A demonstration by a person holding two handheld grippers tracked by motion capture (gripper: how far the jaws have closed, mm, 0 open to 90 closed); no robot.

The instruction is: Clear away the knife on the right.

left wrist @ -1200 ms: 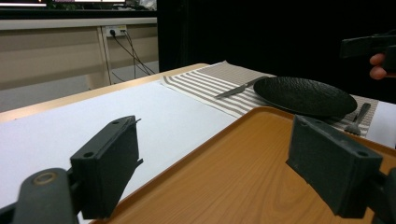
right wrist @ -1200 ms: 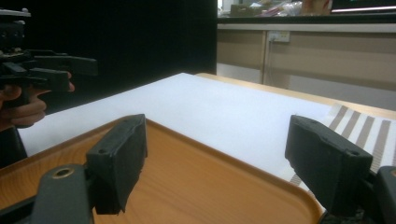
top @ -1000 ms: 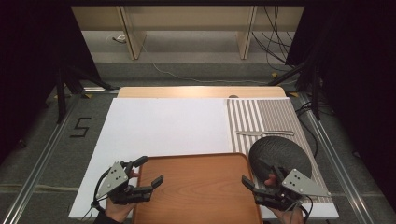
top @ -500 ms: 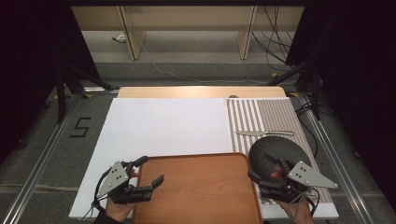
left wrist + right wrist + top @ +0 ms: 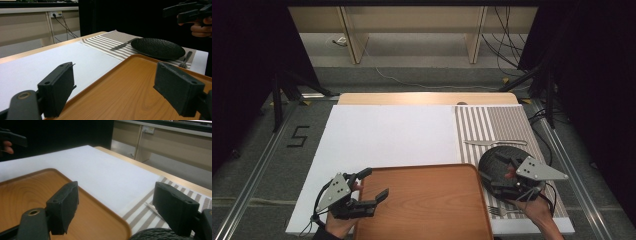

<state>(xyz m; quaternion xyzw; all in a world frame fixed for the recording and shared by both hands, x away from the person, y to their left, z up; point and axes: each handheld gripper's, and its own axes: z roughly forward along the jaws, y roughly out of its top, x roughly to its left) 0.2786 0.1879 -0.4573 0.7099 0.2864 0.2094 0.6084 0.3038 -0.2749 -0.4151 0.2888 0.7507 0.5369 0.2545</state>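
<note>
Right gripper (image 5: 507,176) hovers open-fingered over black plate (image 5: 504,159), left gripper (image 5: 367,192) open at empty tray (image 5: 427,205) edge; nothing grasped, plate transfer not yet begun.

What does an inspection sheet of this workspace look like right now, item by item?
Surface: white table top with a wooden strip along its far edge; striped mat on the right.
Job's things: black plate on the mat, under the right gripper; wooden tray at the near edge, nothing on it.
Clutter: knife beyond the plate, fork near it.
Grippers: left gripper open over the tray's left rim; right gripper open above the plate, holding nothing.
Cables: several on the floor beyond the table; one trailing from each gripper.
Surroundings: wooden bench legs beyond, dark curtains at both sides, a 5 marked on the floor.
</note>
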